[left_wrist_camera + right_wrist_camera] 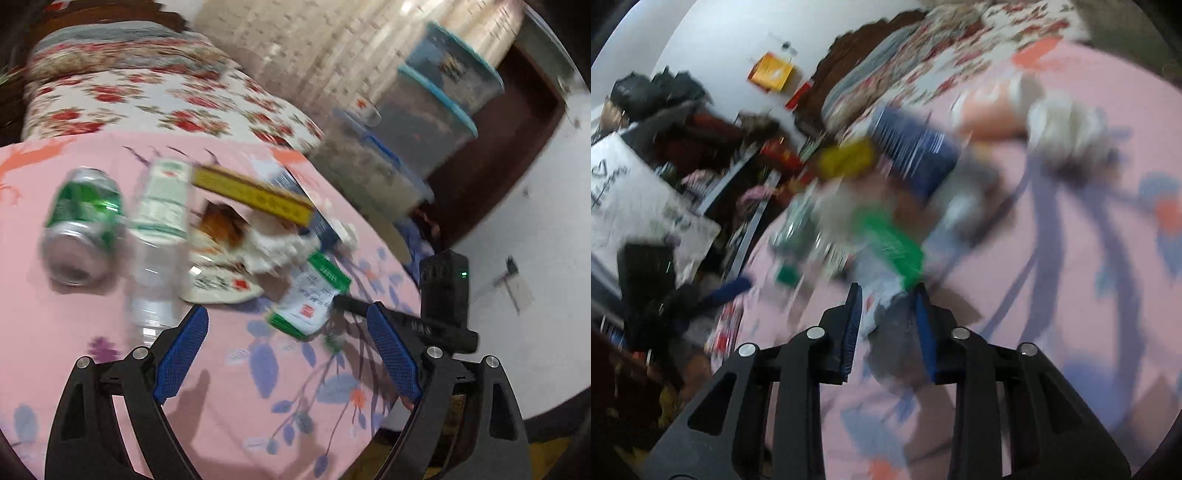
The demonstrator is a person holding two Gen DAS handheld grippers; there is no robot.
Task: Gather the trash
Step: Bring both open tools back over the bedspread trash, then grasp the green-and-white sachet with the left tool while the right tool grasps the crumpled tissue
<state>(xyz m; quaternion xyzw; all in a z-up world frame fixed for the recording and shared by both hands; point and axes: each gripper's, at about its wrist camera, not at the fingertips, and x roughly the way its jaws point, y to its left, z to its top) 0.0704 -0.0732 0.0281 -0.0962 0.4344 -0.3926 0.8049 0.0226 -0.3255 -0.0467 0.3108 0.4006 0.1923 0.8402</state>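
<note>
A heap of trash lies on a pink flowered sheet (229, 369): a green can (83, 225) on its side, a clear plastic bottle (159, 236), a yellow box (255, 194), crumpled white tissue (284, 247) and a green-and-white packet (308, 299). My left gripper (288, 354) is open and empty, just short of the heap. The right gripper's tip (347, 303) touches the packet's right edge. In the blurred right wrist view my right gripper (888, 299) has its jaws narrowly apart around the end of the green-and-white packet (892, 247).
Stacked clear tubs with blue lids (436, 122) stand beyond the bed's right edge. A flowered quilt (147, 99) lies behind the heap. A blue carton (916, 151) lies in the heap. Cluttered shelves (665, 155) stand left of the bed in the right wrist view.
</note>
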